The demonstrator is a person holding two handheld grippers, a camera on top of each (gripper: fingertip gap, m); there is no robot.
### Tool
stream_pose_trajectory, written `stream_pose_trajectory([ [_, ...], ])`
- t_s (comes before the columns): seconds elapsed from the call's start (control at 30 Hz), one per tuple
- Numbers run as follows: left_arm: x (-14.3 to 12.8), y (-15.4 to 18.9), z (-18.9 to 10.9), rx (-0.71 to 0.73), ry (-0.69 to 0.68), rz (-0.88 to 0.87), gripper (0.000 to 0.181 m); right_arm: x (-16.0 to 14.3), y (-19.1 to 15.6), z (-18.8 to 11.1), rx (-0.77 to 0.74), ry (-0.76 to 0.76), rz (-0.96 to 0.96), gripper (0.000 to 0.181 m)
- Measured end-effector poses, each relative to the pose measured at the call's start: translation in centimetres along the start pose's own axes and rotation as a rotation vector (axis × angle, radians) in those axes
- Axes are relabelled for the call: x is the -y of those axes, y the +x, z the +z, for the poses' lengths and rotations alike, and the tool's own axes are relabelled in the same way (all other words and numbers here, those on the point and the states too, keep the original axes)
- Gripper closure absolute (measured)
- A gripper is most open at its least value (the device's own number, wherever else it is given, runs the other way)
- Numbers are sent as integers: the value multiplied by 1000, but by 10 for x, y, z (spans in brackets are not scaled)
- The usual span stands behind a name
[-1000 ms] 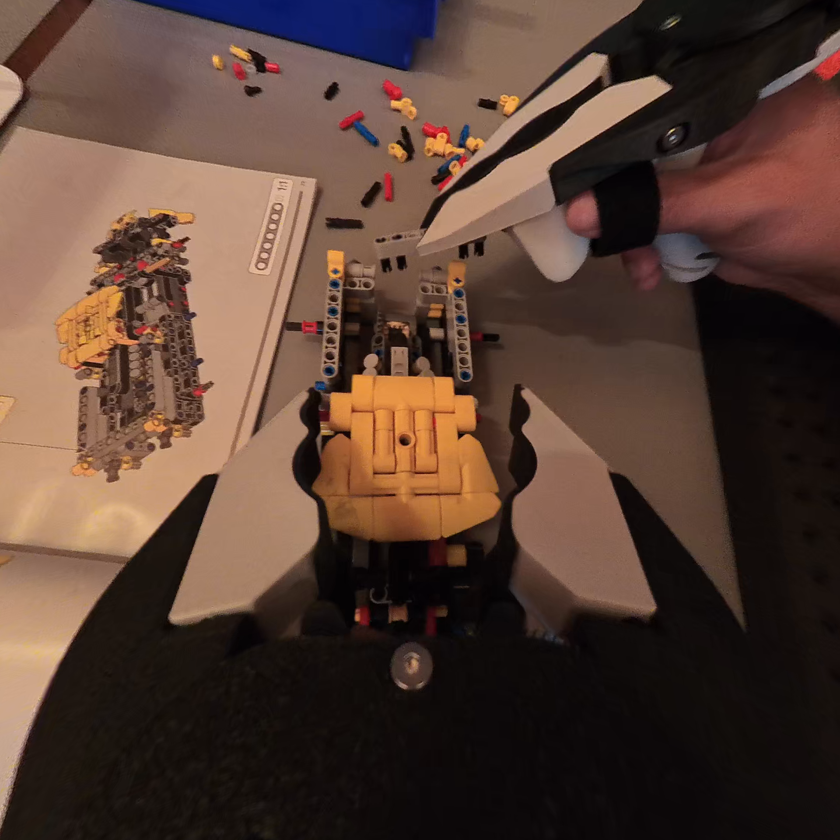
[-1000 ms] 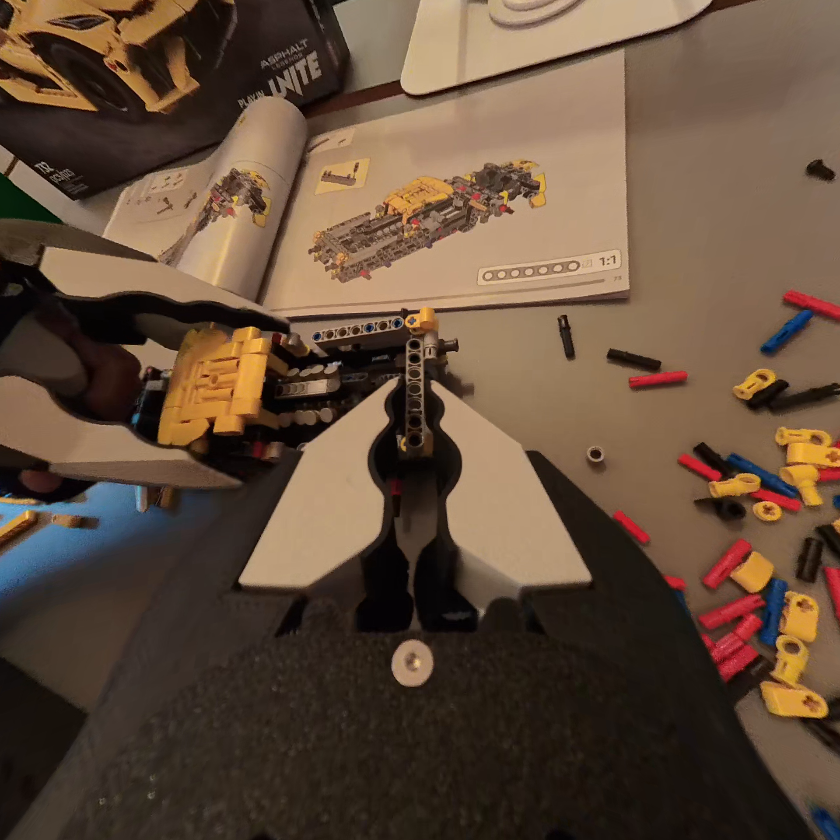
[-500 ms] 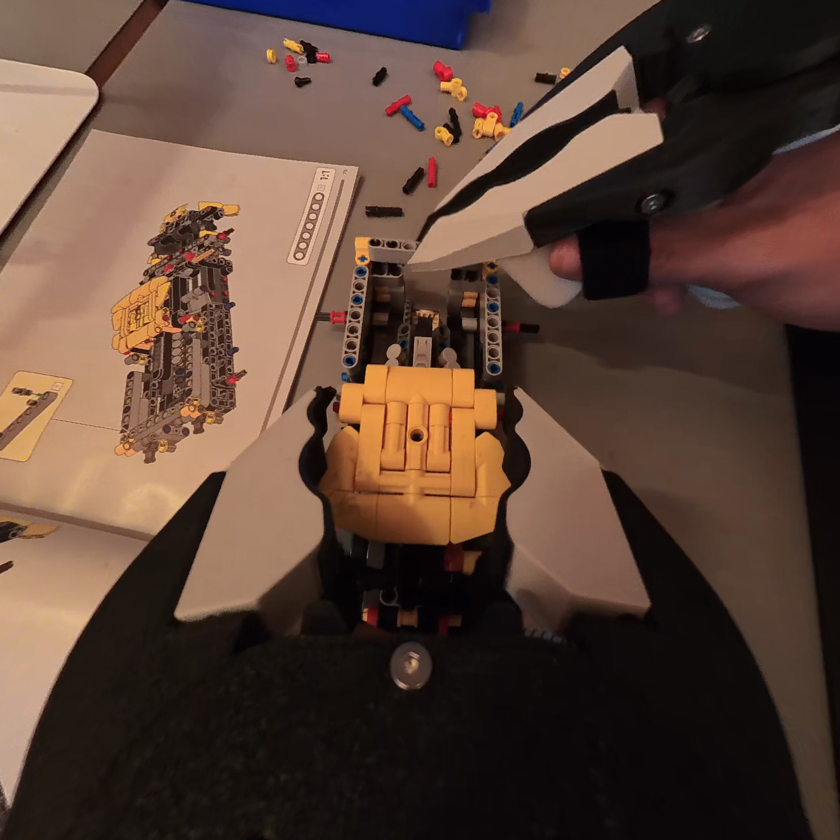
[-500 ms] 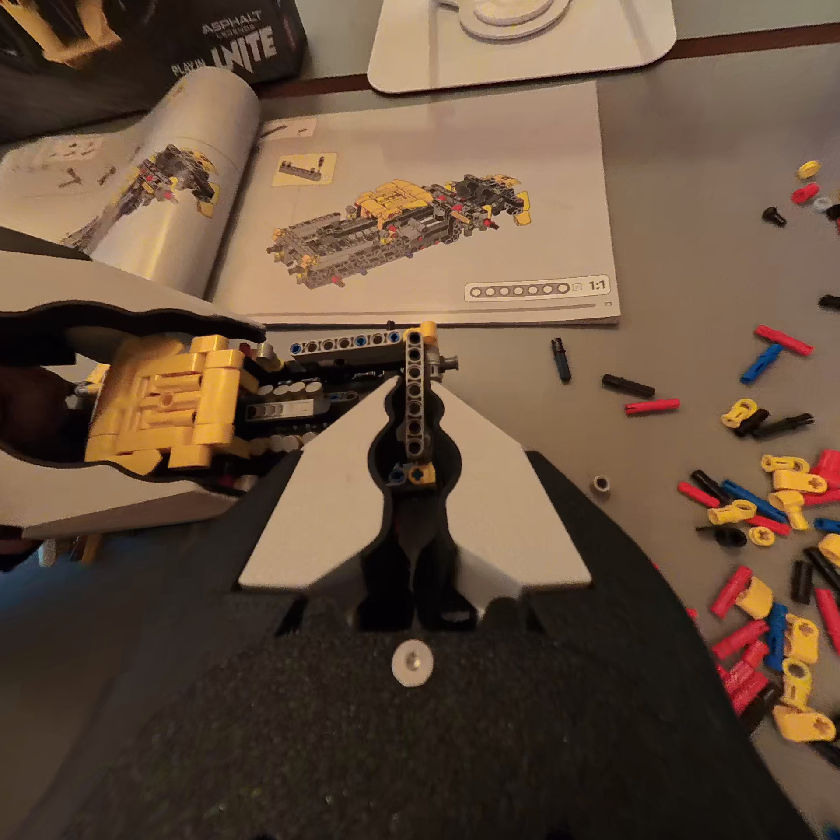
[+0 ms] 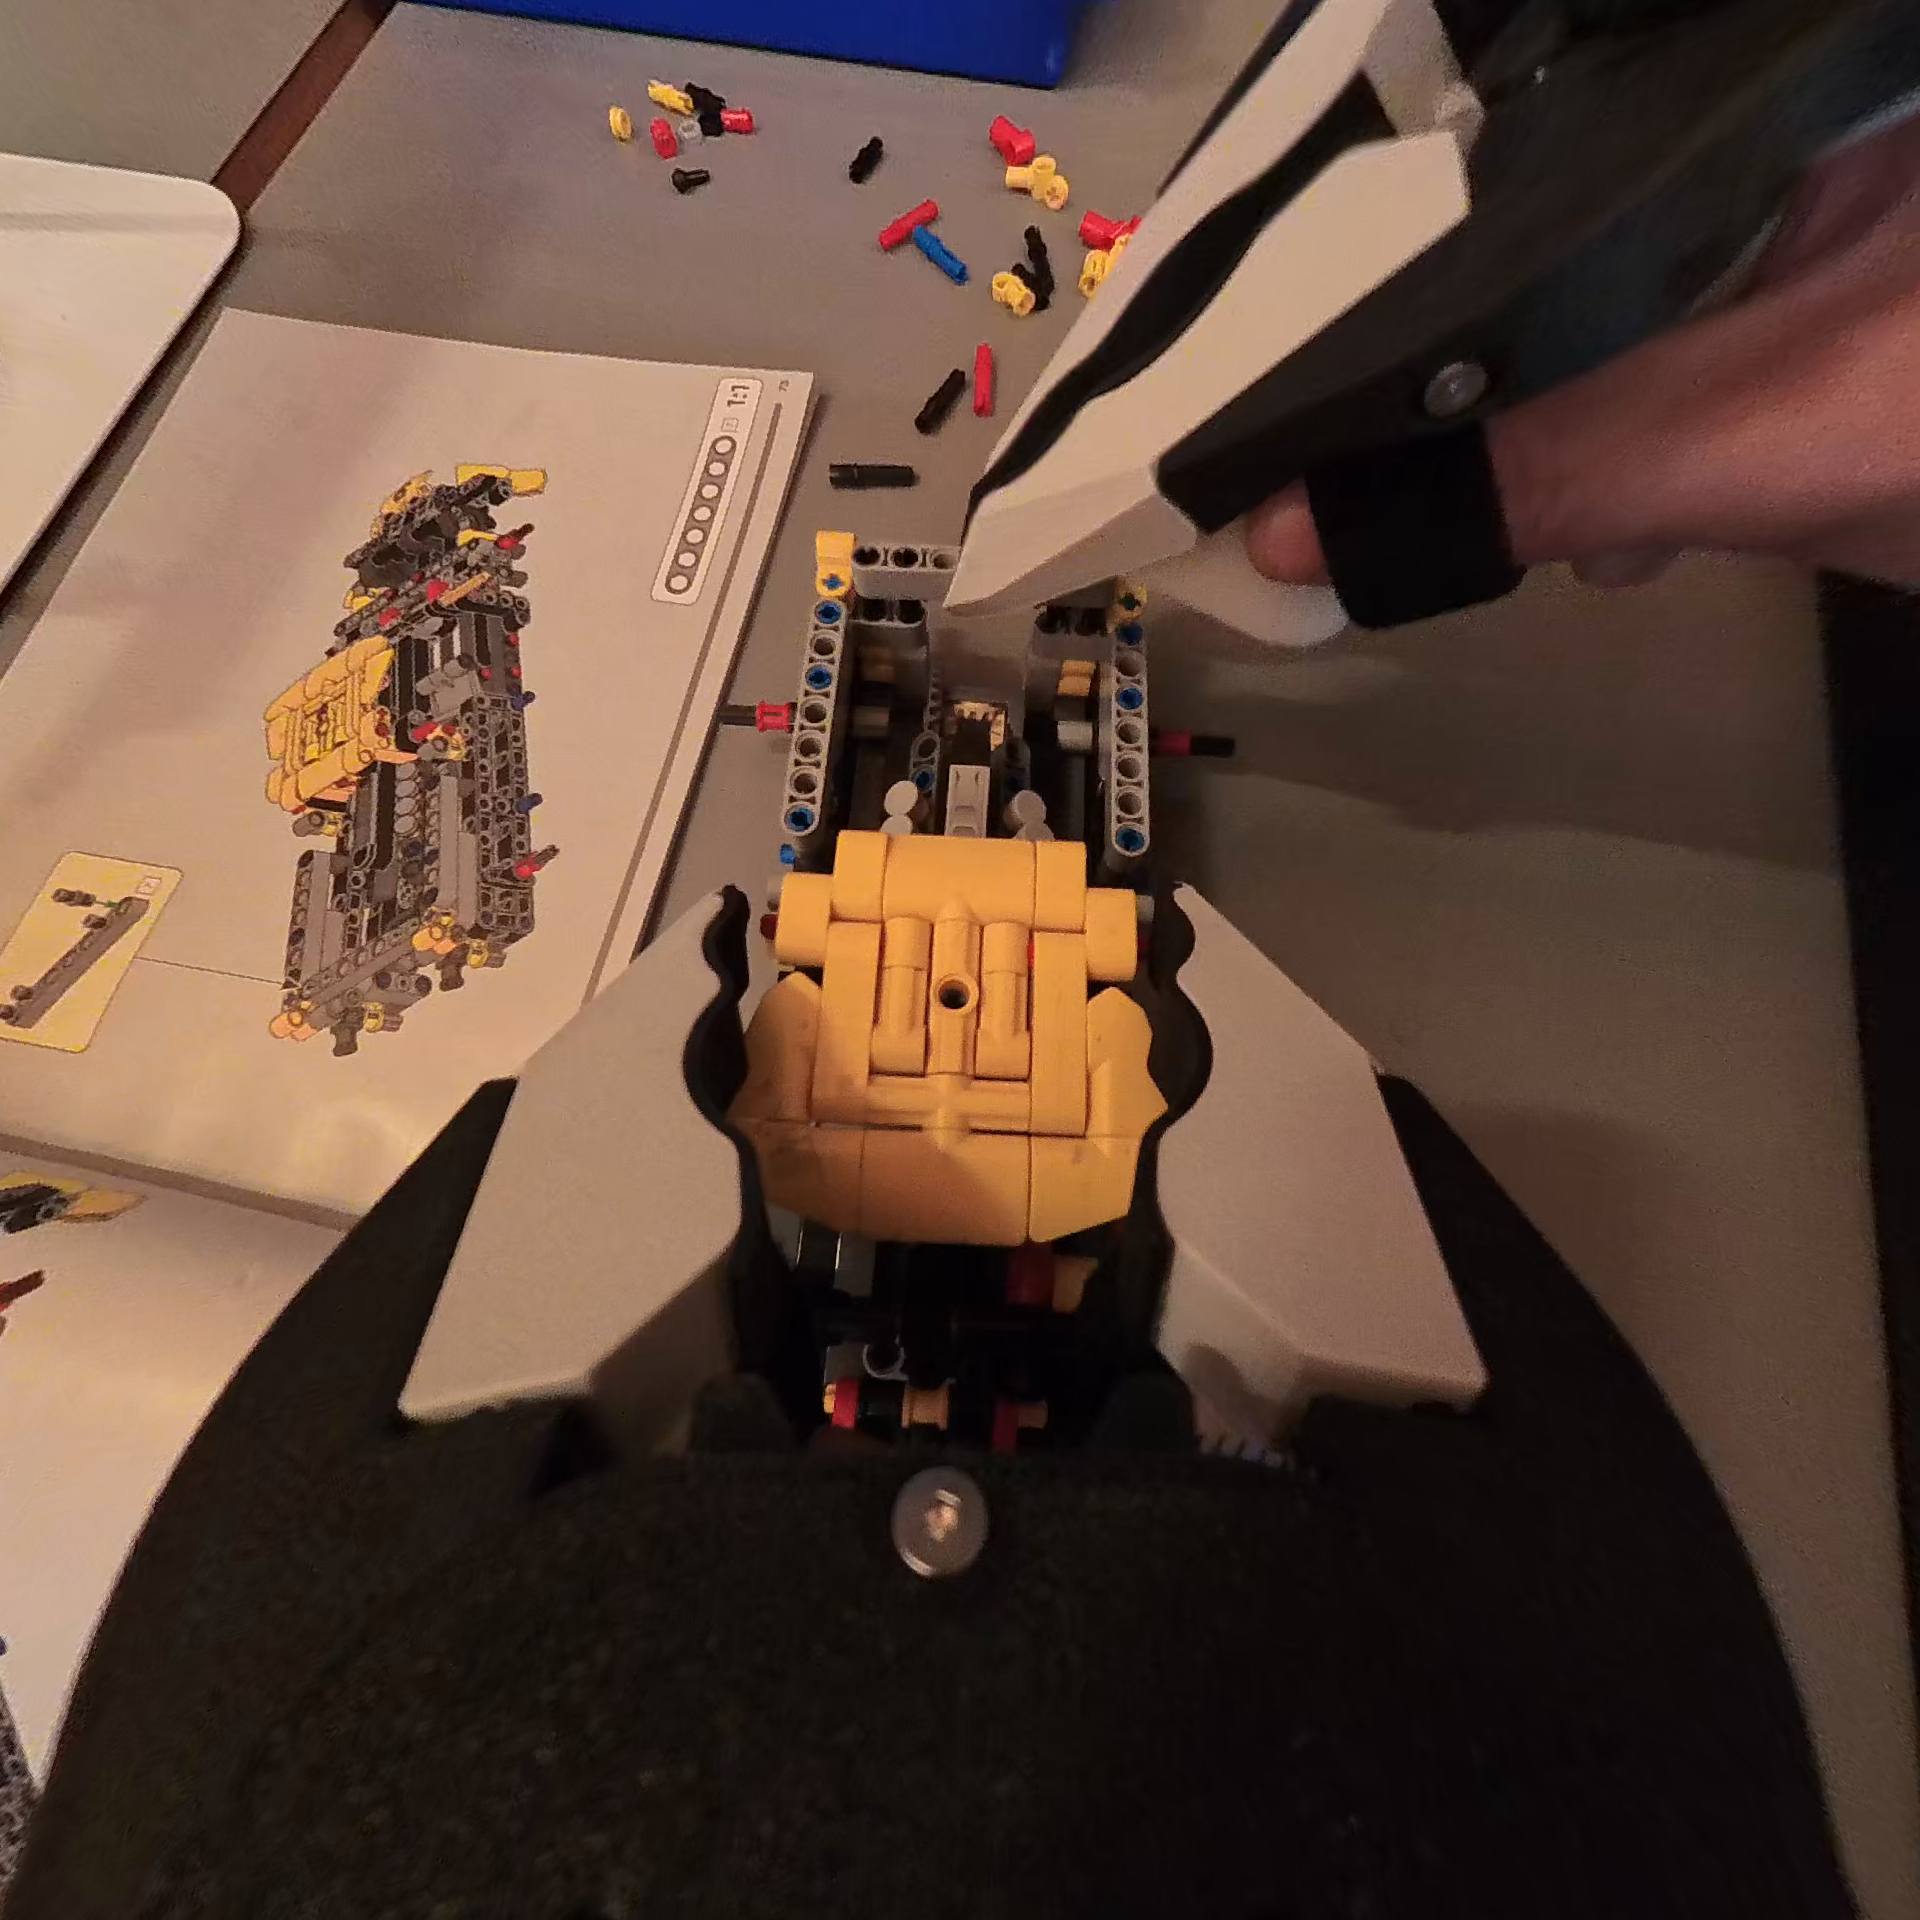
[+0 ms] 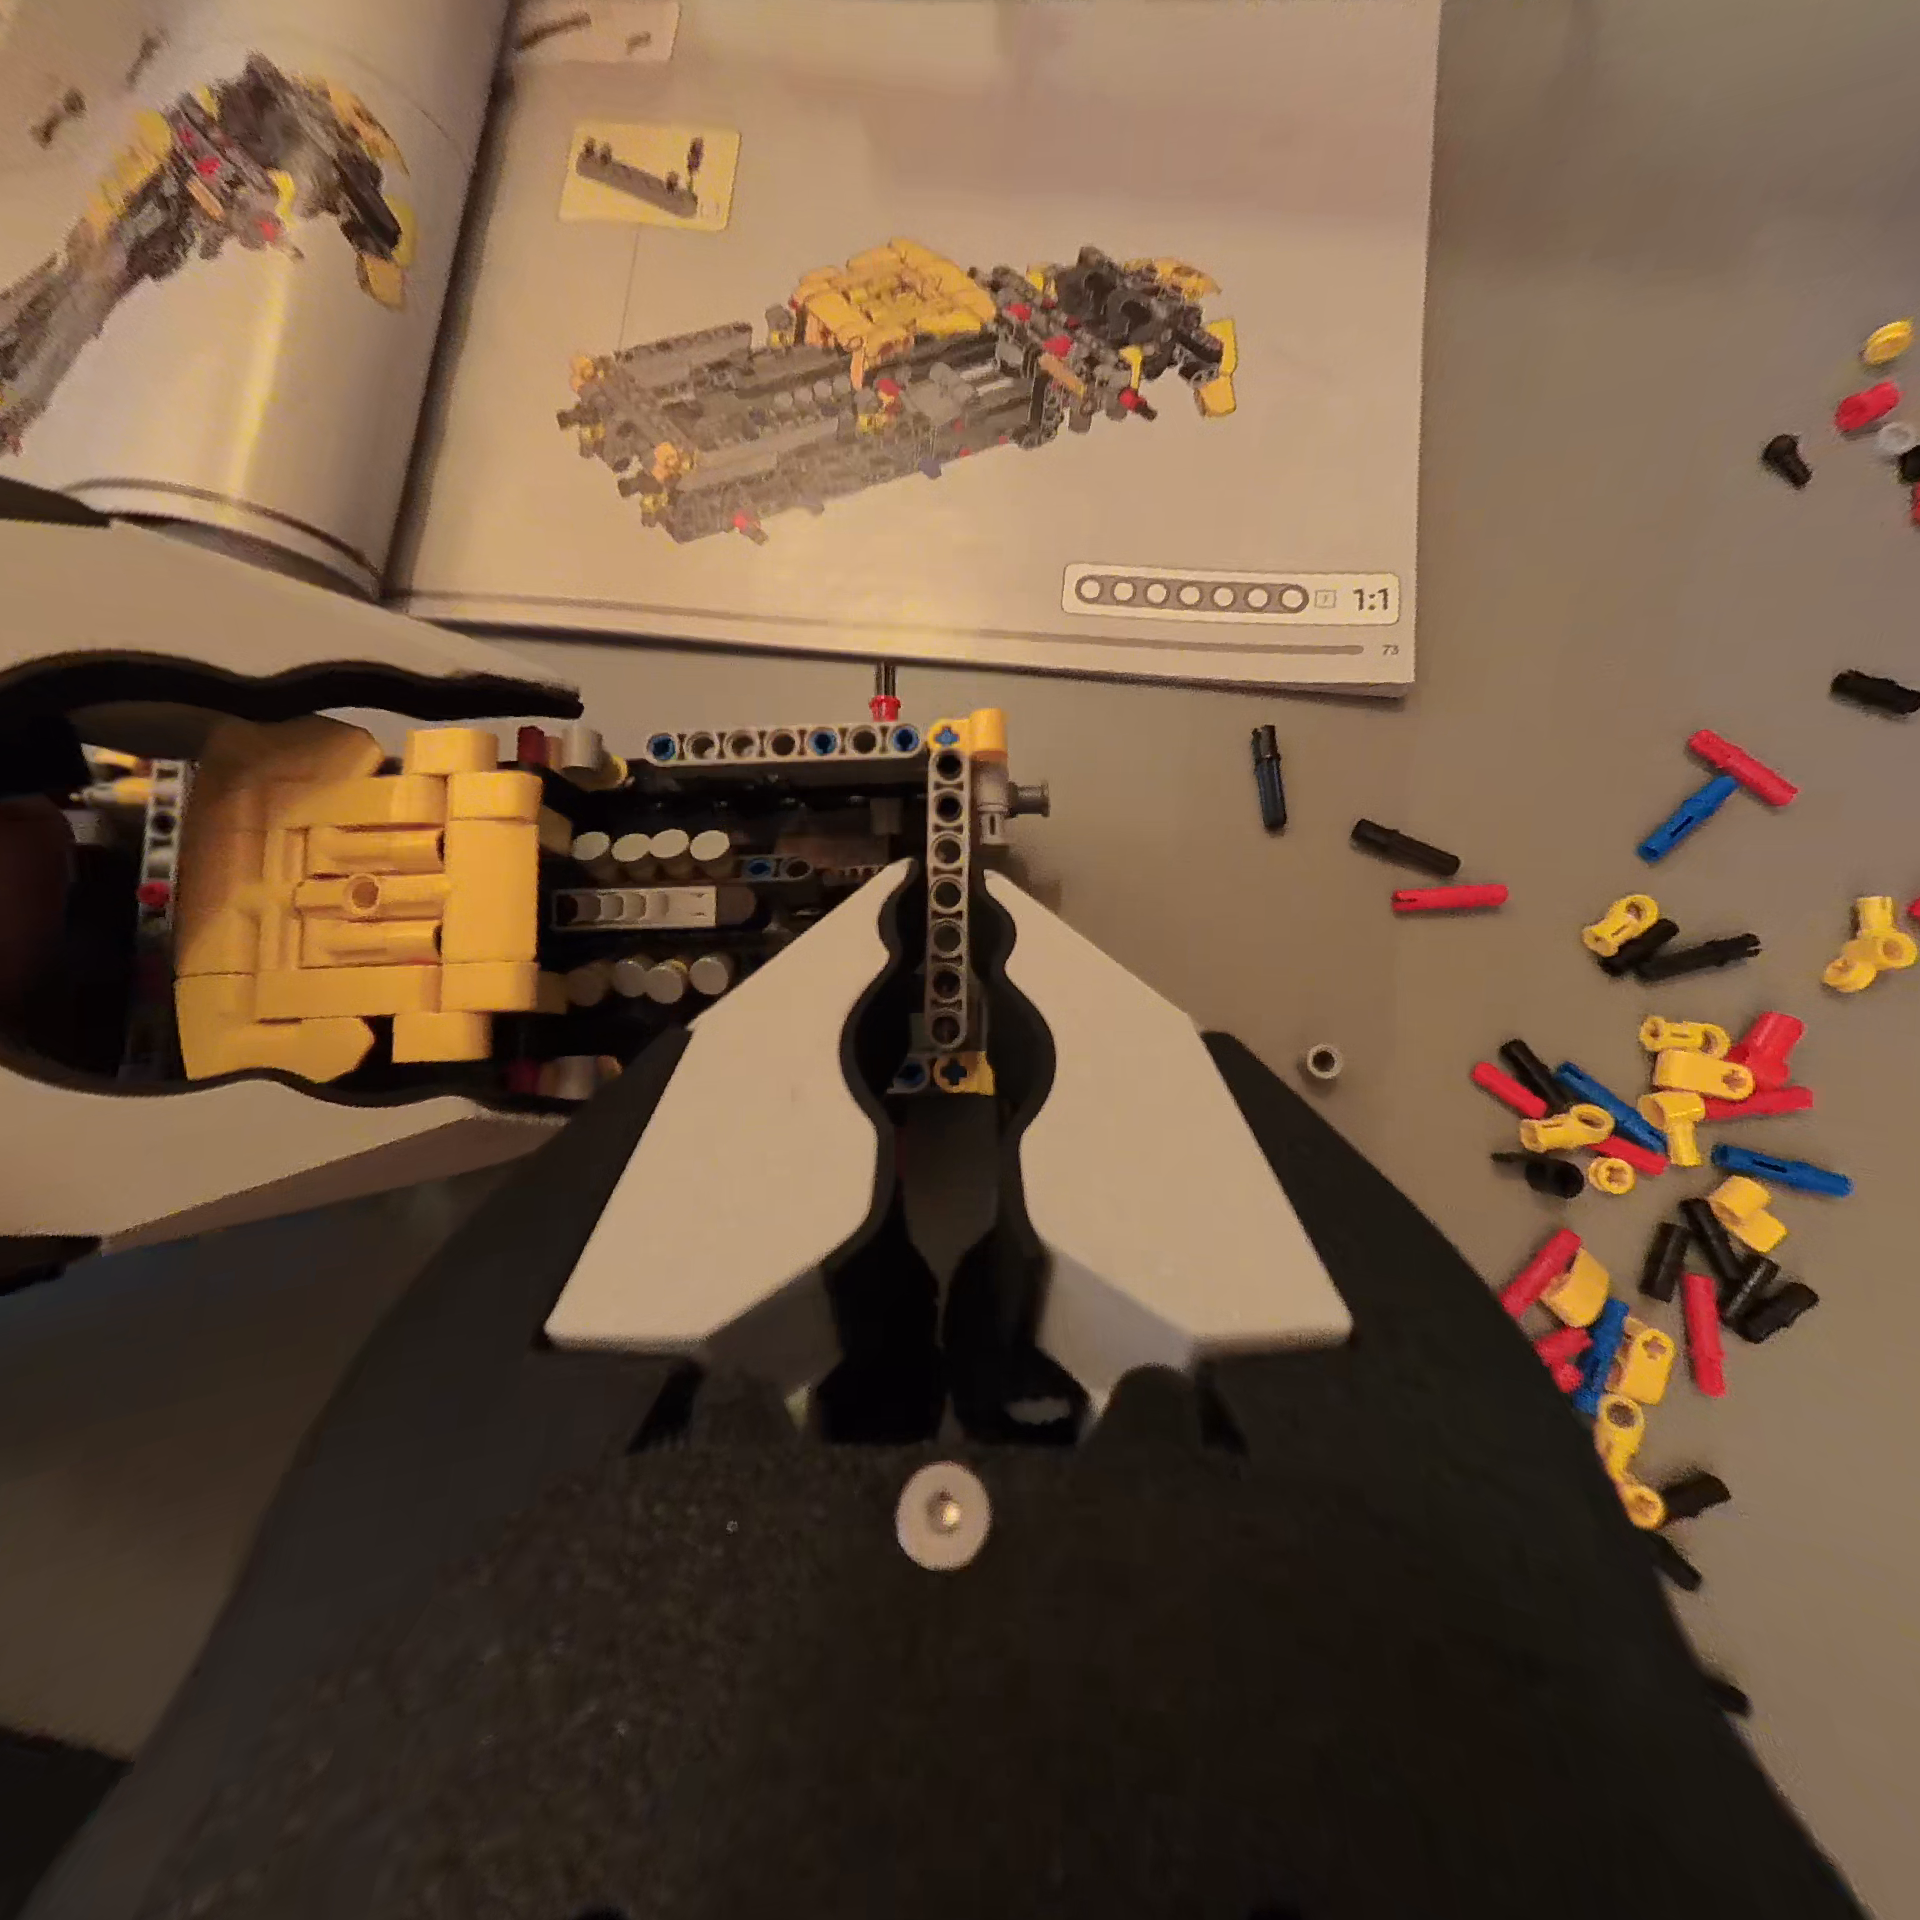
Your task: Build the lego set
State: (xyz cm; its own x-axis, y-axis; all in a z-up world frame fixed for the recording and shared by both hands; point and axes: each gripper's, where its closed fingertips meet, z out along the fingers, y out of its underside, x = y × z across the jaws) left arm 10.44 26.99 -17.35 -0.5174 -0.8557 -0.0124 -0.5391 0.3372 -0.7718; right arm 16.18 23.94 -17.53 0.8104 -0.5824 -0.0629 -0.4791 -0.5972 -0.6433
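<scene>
Open instruction booklet (image 5: 436, 727) lies at 9 o'clock on the tabletop (image 5: 1455, 935). Left gripper (image 5: 945, 1049) has its jaws clamped on the yellow-bodied Lego car chassis (image 5: 956, 1039). Right gripper (image 6: 951, 971), jaws pinching the grey beam (image 6: 951, 894) across its far end. Loose pins (image 6: 1662, 1143) scattered at 3 o'clock.

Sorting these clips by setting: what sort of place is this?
Probably a hobby or work table indoors: an open instruction booklet, loose connector pins scattered on the grey tabletop, and a half-built yellow model.

Glossy plastic lego model (image 5: 951, 1049); matt paper instruction booklet (image 5: 312, 748).
</scene>
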Motion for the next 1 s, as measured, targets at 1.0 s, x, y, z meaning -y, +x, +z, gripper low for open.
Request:
stream_pose_trajectory([
  [1.0,11,5,-3,-36,-23,20,103,10,31,-41,551,185,144,143],
])
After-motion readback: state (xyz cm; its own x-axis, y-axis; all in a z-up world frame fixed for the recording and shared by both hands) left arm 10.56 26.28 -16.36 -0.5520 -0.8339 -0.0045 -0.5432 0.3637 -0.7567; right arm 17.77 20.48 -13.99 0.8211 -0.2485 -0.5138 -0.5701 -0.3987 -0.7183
